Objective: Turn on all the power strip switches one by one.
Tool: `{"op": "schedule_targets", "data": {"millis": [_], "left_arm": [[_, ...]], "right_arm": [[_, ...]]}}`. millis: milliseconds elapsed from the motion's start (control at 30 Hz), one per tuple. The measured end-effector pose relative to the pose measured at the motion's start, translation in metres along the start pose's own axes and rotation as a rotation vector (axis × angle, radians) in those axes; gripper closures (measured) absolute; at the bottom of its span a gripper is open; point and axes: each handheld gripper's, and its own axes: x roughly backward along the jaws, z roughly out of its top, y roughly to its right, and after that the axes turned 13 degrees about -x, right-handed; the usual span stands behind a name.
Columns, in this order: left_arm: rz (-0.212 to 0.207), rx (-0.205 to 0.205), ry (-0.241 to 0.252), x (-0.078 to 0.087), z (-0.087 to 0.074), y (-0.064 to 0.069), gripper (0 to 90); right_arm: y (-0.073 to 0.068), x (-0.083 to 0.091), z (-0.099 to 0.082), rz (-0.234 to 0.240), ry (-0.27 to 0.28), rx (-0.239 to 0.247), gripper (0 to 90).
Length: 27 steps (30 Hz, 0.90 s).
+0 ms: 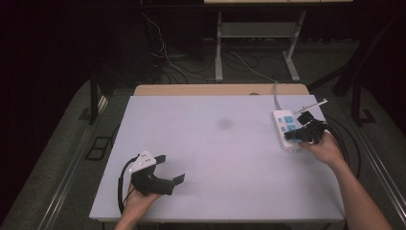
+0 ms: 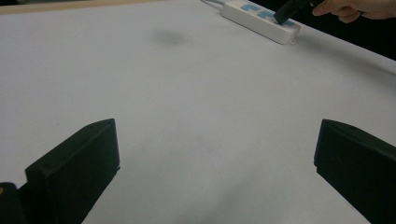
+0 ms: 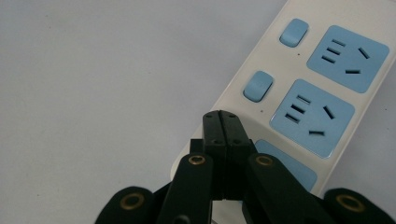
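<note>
At the bottom of the high view, nearest the camera, we see our left hand-held gripper (image 1: 168, 168) low on the left side of the white surface (image 1: 210, 143). Its jaws stand wide apart with nothing between them, and it rests well away from anything else. A faint grey smudge (image 1: 224, 124) sits a bit right of the middle of the frame.

Over on the right side we see our right hand-held gripper (image 1: 293, 136). Its jaws are pressed tight together and hold nothing. The closed tips are over the near end of the power strip (image 1: 286, 128), close to its small blue switches. We think we are about to press a switch with them.

What could go wrong? The tips are narrow, so they could slip off a smooth switch and hit the white case. A hard, slanted push could also shove the whole strip along the surface, because nothing holds it down.

The power strip lies flat near the right edge of the surface, in the right middle of the high view. It is long and white, with rounded corners. In the right gripper view we see light blue socket panels (image 3: 312, 116), each with dark slots, and beside them rounded blue switches (image 3: 258, 86). A pale cord (image 1: 276, 96) runs from its far end toward the top of the frame.
</note>
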Motion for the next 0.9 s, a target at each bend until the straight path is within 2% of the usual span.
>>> {"op": "schedule_targets", "data": {"millis": [533,900], "left_arm": [[0.001,0.002,-0.001,0.001,0.000,-0.001,0.0],[0.002,0.001,-0.003,0.001,-0.001,-0.001,0.0]], "right_arm": [[0.003,0.012,0.006,0.026,0.041,-0.020,90.0],[0.000,0.022,0.023,0.018,0.055,0.001,90.0]]}}
